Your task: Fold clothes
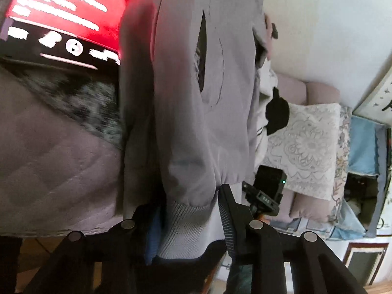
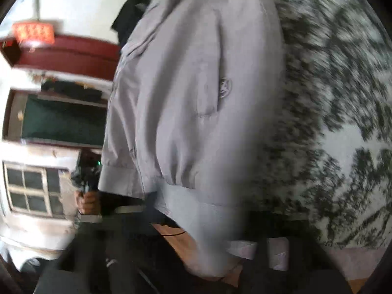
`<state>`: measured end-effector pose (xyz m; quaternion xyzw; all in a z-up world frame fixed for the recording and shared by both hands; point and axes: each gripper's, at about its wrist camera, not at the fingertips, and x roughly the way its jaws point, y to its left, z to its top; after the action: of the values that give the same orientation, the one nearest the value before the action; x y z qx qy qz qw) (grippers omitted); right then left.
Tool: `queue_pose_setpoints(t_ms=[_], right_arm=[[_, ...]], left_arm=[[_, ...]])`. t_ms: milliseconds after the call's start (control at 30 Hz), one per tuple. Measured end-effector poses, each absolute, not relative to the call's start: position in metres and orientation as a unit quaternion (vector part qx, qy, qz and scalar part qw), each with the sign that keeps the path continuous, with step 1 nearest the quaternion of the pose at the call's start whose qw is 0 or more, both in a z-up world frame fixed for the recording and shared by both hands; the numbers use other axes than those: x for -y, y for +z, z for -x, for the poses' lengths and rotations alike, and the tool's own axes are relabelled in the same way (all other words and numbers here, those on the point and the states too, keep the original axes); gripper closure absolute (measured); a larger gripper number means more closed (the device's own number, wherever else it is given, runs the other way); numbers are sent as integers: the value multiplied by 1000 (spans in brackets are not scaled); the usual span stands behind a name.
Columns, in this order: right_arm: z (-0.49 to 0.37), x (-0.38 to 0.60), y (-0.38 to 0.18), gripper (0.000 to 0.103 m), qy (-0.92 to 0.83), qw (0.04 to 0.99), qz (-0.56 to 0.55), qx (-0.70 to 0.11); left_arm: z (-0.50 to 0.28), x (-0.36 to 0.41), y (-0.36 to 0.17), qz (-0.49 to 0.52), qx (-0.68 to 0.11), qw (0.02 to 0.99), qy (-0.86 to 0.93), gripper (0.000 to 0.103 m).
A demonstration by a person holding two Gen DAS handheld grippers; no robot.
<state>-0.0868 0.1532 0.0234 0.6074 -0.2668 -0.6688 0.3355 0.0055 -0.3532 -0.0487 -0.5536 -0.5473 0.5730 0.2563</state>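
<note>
A grey jacket [image 1: 196, 103] with a ribbed hem hangs lifted in the air, held at its bottom edge by both grippers. My left gripper [image 1: 186, 235] is shut on the ribbed hem, with cloth bunched between the black fingers [image 1: 229, 220]. The jacket fills the right wrist view [image 2: 186, 112], showing a small round logo. My right gripper [image 2: 215, 252] is shut on the hem; its fingers are mostly hidden by cloth. The right gripper's body and camera also show in the left wrist view [image 1: 267, 186], and the left one, in a hand, in the right wrist view [image 2: 87, 183].
A bed with a grey quilted cover [image 1: 54, 166] and a black-and-white furry blanket [image 2: 338, 122] lies below. A lit red screen [image 1: 68, 12] is at upper left. A sofa with a patterned cover [image 1: 308, 147], a cabinet [image 2: 58, 117] and a window [image 2: 31, 188] stand around.
</note>
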Motion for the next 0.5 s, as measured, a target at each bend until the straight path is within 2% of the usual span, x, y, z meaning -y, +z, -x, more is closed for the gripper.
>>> queue_pose_setpoints(t_ms=[33,67,167,333,500], right_arm=[[87,-153,26,92,-666,346,-600,277],[87,-152,29,93,-662,357,-592,288],[93,-149,41,93,-655,387,-559,330],[112,-143,66,94,-642,429,-485,412],[155,-131,94,94,-635,449,-423,466]], left_arm=[[-5,349,-46,550,547,262,574,75],[-2,344,-40,543,547,275,575,90],[8,339,-21,518,554,306,575,94],[41,339,14,482,558,336,586,94],[104,346,38,487,539,324,606,95]])
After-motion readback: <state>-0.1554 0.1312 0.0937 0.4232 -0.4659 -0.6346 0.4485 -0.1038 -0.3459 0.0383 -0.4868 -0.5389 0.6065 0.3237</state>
